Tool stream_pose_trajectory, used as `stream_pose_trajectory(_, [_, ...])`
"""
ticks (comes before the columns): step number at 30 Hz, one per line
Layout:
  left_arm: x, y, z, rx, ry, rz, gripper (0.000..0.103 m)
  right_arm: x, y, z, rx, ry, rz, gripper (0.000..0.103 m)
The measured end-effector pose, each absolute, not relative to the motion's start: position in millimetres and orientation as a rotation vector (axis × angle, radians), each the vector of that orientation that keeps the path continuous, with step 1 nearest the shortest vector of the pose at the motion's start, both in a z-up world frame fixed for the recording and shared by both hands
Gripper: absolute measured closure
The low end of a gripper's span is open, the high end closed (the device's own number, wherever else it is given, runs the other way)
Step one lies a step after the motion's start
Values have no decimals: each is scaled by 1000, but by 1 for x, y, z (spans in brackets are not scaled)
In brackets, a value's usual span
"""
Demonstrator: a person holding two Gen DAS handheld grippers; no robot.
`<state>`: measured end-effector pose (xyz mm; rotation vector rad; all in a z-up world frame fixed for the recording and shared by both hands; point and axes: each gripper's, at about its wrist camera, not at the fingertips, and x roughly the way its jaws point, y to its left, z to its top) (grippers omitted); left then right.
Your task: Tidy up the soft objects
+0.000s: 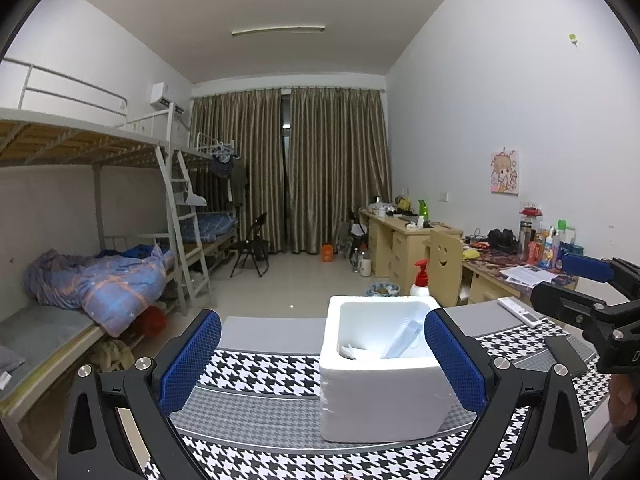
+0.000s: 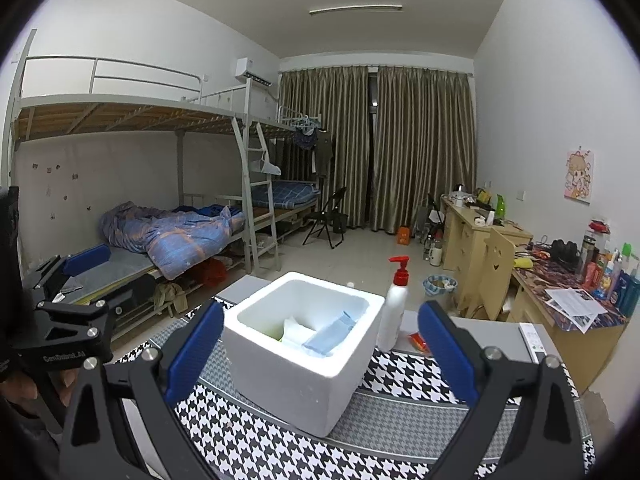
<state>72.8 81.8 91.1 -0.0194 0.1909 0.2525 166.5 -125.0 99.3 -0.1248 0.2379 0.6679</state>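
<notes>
Right now I hold both tongs out over the bench (image 2: 400, 408), which has a black and white checked cloth on it. My left tongs (image 1: 322, 364) point almost level, tipped down just a little, with both blue pads spread wide. Nothing sits in their grip. The white foam box (image 1: 380, 392) stands near the right pad, and from this view I cannot tell if that pad touches it.

My right tongs (image 2: 320, 354) point the same way, almost level and a bit down. Their pads are spread wide too and hold nothing. The foam box (image 2: 304, 364) stands between them but is not pinched.

Inside the box lie the soft things: a light blue pack (image 2: 330, 334) leaning on the right wall, and a white soft pack (image 2: 294, 332) beside it.

A white pump bottle with a red top (image 2: 394, 308) stands just behind the box. A small red packet (image 2: 418, 340) lies near the bottle. A white remote (image 1: 520, 312) rests further right on the bench.
</notes>
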Motion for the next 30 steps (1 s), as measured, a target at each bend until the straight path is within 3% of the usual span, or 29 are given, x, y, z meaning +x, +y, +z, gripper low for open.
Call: stream_pose_trajectory(30, [27, 45, 86, 10, 149, 222, 1, 110, -157, 86, -104, 162, 678, 3])
